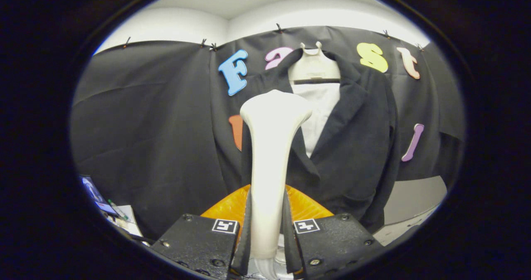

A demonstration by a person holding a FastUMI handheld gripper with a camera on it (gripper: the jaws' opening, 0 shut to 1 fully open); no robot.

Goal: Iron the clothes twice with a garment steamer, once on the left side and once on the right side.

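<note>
A black jacket (356,147) over a white shirt (319,114) hangs on a pale hanger (314,66) against the booth wall. The white garment steamer (271,147) stands upright between my fingers, its handle pinched on both sides and its wide head (276,108) up against the jacket's left lapel. My gripper (267,230) is shut on the steamer handle. The steamer hides part of the jacket's left front.
An orange ribbed object (232,207) lies just beyond the fingers, under the jacket's hem. A screen (95,195) and papers (124,220) sit low to the left of the fingers. A pale surface (410,224) runs low on the right.
</note>
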